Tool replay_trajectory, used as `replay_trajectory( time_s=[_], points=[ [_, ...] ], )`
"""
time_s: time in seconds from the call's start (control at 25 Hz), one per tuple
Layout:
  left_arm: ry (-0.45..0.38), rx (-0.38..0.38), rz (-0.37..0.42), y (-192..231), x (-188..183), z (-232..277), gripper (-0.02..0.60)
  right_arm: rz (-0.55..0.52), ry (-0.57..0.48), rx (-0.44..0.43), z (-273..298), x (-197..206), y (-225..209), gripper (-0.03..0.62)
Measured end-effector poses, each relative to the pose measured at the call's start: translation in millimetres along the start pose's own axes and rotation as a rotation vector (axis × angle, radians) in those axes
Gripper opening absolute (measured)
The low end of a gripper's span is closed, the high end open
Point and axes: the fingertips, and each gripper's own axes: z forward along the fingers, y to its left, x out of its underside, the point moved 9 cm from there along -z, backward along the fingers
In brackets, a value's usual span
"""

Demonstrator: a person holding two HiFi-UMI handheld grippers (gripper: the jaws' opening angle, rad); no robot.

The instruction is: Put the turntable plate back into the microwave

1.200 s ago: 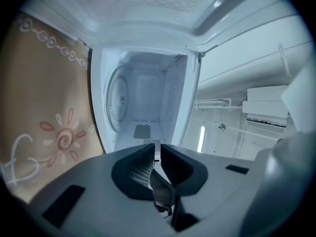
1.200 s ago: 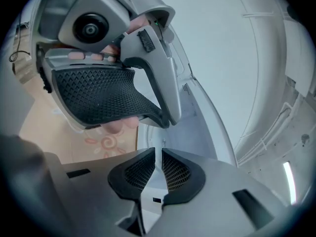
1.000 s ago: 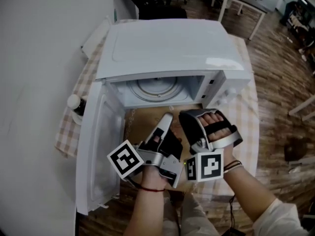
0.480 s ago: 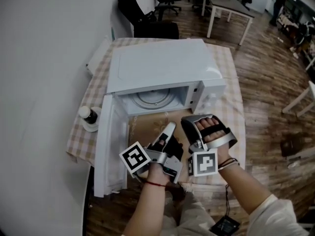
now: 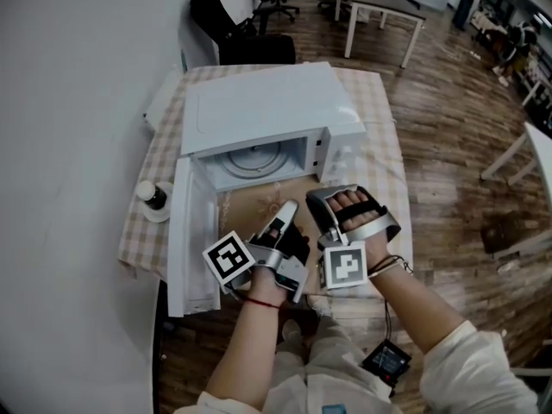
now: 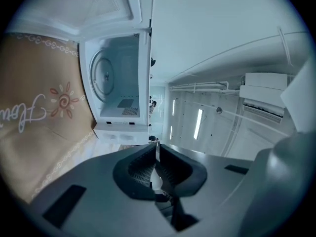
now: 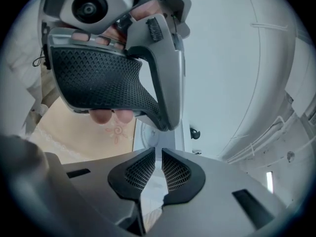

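The white microwave (image 5: 259, 110) stands on the table with its door (image 5: 191, 240) swung open to the left. The round glass turntable plate (image 5: 254, 157) lies flat inside the cavity; the left gripper view shows it (image 6: 101, 75) on the cavity floor. My left gripper (image 5: 290, 207) hovers over the brown mat in front of the opening, shut and empty (image 6: 156, 144). My right gripper (image 5: 316, 197) is beside it on the right, also shut with nothing between its jaws (image 7: 158, 151). In the right gripper view the left gripper's body hides most of the cavity.
A brown place mat (image 5: 250, 207) with a sun pattern lies before the microwave on a checked cloth (image 5: 138, 231). A dark bottle on a saucer (image 5: 153, 197) stands left of the open door. An office chair (image 5: 237, 24) and a desk (image 5: 384, 7) stand beyond the table.
The head view has drawn back, so the microwave looks smaller and farther. Both grippers have come back from the opening toward the table's front edge, still shut. The plate has not moved.
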Motion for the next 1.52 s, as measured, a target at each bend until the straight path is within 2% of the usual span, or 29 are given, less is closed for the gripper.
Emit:
replay_trajectory(
  time_s=[0.48, 0.76, 0.92, 1.08, 1.16, 1.28, 1.32, 1.52],
  points=[
    [0.03, 0.029, -0.024, -27.4, 17.4, -24.8, 0.021, 0.025, 0.008, 0.017, -43.1, -12.0, -3.8, 0.057],
    [0.077, 0.054, 0.005, -35.3, 33.0, -42.1, 0.021, 0.128, 0.0, 0.026, -64.1, -21.7, 4.1, 0.057],
    [0.1, 0.075, 0.121, -42.2, 37.2, -51.2, 0.021, 0.266, -0.022, 0.044, -73.1, -20.2, 1.6, 0.058],
    [0.106, 0.068, 0.199, -41.0, 39.3, -54.8, 0.018, 0.412, -0.064, 0.046, -82.9, -21.7, -0.6, 0.057],
    [0.108, 0.046, 0.285, -38.3, 40.7, -58.3, 0.017, 0.492, -0.096, 0.053, -87.8, -22.3, -1.6, 0.057],
    [0.117, 0.049, 0.502, -39.4, 39.8, -62.9, 0.017, 0.626, -0.146, 0.063, -96.1, -19.5, -4.0, 0.057],
    [0.117, 0.055, 0.553, -42.0, 39.9, -63.1, 0.015, 0.664, -0.161, 0.063, -98.4, -17.7, -4.7, 0.057],
    [0.114, 0.052, 0.673, -47.6, 42.4, -63.1, 0.017, 0.838, -0.234, 0.055, -103.9, -7.5, -3.9, 0.057]
  ],
)
